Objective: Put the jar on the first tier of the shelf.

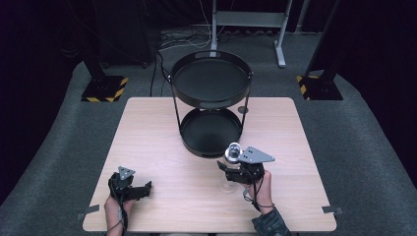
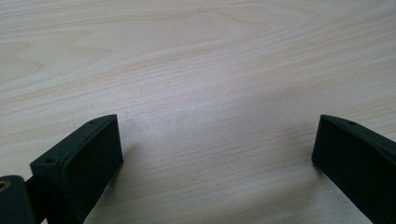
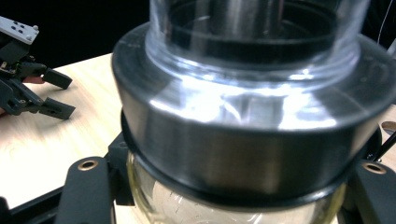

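jar (image 1: 232, 164): clear glass, held upright in the right gripper, about 5 o'clock of the table (image 1: 147, 142) centre, just off the 5 o'clock edge of the rack's lower tray
jar body (image 3: 187, 207): see-through, faint yellow tint in the right gripper view, rounded wall below the collar; its foot looks to rest on the table, contact not sure
jar collar (image 3: 243, 154): wide brushed-metal band with a thin black ring under it, bright highlights across the metal
jar top (image 1: 233, 149): clear cylindrical cap above the collar, dark inner ring seen through it; reads as a shiny rounded knob from the high view
right gripper (image 1: 235, 173): clamped on jar, jaws on both sides of the glass just under the collar, grey plate on top, hand at 6 o'clock of it
left gripper (image 1: 143, 189): jaws spread wide with nothing between them, low over bare wood at about 7 o'clock of the table, well apart from jar
left gripper, seen from right gripper view (image 3: 55, 94): at 9 o'clock of jar, two black jaws apart
rack (image 1: 211, 81): black two-tier round tray stand at 12 o'clock of the table, upper tray above lower tray (image 1: 187, 132), both bare
table: light wood grain, tape tabs at the near corners
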Action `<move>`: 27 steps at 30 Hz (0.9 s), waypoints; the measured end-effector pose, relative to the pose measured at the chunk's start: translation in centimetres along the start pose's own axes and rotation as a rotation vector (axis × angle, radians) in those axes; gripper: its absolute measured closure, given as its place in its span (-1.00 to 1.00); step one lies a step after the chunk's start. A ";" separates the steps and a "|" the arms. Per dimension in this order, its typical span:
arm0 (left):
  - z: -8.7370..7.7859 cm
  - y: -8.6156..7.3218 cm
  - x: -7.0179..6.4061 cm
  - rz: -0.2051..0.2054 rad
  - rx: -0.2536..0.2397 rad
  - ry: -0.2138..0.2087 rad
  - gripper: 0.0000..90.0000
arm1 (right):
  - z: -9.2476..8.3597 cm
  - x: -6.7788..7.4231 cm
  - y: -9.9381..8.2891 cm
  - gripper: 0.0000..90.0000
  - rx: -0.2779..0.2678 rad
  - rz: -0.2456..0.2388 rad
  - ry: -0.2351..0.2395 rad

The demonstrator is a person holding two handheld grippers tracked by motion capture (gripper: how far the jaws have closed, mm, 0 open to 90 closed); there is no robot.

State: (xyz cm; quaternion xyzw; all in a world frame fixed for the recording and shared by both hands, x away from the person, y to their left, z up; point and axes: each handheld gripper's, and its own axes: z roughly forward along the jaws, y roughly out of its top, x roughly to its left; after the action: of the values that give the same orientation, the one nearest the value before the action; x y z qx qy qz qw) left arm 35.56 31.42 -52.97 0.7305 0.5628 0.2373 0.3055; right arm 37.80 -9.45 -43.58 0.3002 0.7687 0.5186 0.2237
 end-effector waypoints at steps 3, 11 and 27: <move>0.0 0.0 0.0 0.000 0.000 -0.001 -0.97 | 0.3 -0.2 0.2 -0.31 0.003 -0.002 0.000; 0.0 0.0 0.0 0.000 0.001 0.000 -0.97 | 0.9 -0.6 0.9 -0.31 0.001 -0.010 0.004; 0.0 0.0 0.0 0.000 0.001 0.000 -0.97 | 2.4 -1.7 2.0 -0.31 0.007 -0.004 0.003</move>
State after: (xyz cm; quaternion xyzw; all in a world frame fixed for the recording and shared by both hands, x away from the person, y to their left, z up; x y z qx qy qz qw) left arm 35.57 31.43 -52.97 0.7307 0.5627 0.2370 0.3055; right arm 41.08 -8.46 -42.54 0.2985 0.7714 0.5161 0.2226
